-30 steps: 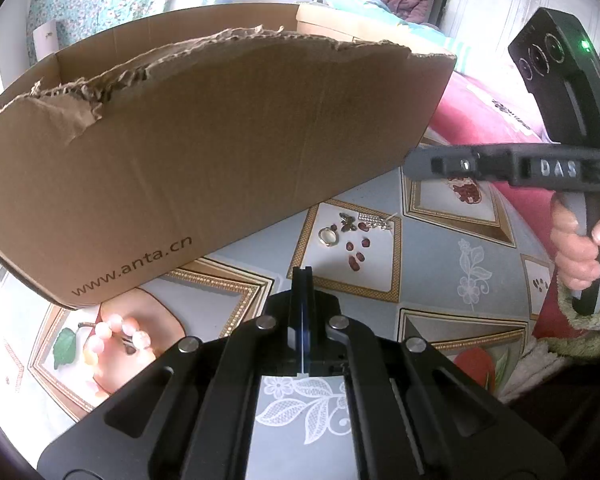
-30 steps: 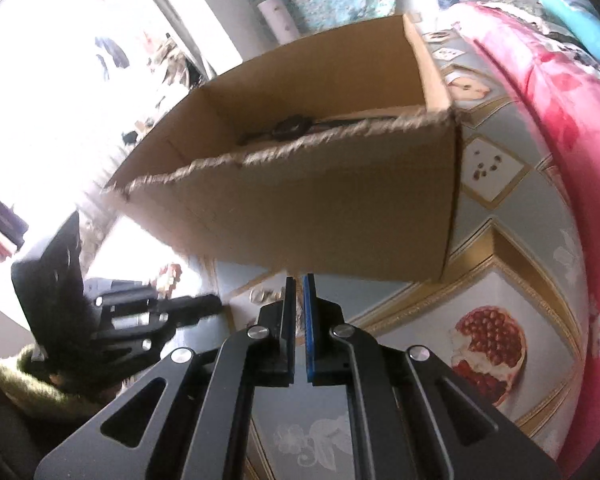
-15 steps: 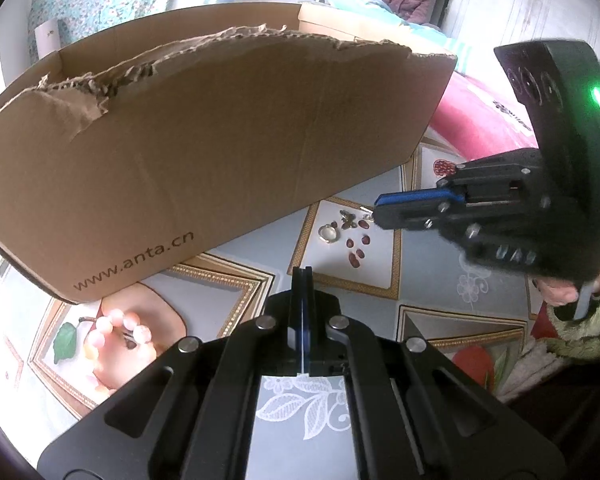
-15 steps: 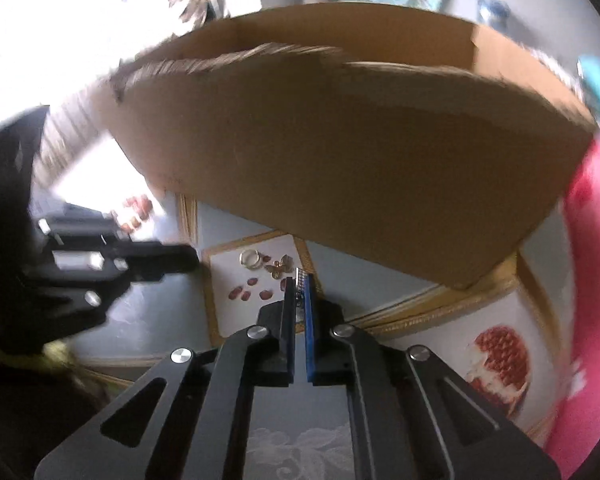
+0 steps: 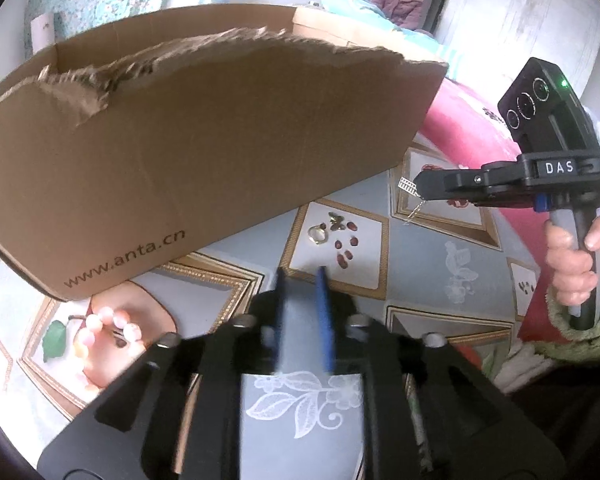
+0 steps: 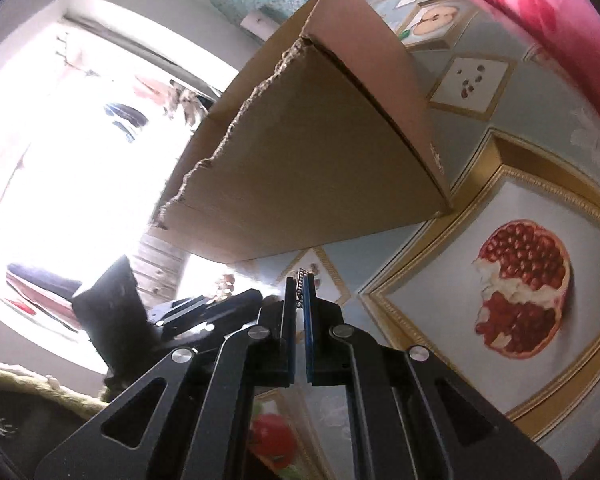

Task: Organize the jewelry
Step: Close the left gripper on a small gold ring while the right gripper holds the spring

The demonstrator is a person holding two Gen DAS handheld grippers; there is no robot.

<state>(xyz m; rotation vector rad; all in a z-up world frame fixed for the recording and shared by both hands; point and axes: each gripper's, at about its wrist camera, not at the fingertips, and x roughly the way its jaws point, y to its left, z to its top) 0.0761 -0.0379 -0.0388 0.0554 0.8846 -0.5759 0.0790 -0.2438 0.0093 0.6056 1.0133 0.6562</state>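
Note:
A torn cardboard box (image 5: 204, 152) stands on the patterned tablecloth; it also shows in the right wrist view (image 6: 300, 168). My right gripper (image 5: 418, 188) is shut on a small silver rhinestone piece (image 5: 409, 188) with a thin chain hanging below, held above the cloth right of the box; the piece shows between its pads in the right wrist view (image 6: 300, 286). My left gripper (image 5: 300, 296) is open and empty, low over the cloth. A gold ring (image 5: 318, 235) and a small butterfly charm (image 5: 336, 222) lie just ahead of it. A pink bead bracelet (image 5: 108, 326) lies at the left.
A pink quilt (image 5: 468, 128) borders the table at the right. A person (image 5: 400, 0) sits far behind. The cloth has printed fruit panels, such as a pomegranate (image 6: 520, 288). A bright window (image 6: 80, 160) is at the left in the right wrist view.
My right gripper took the silver piece from the cloth and lifted it up to the right. My left gripper went from shut to open.

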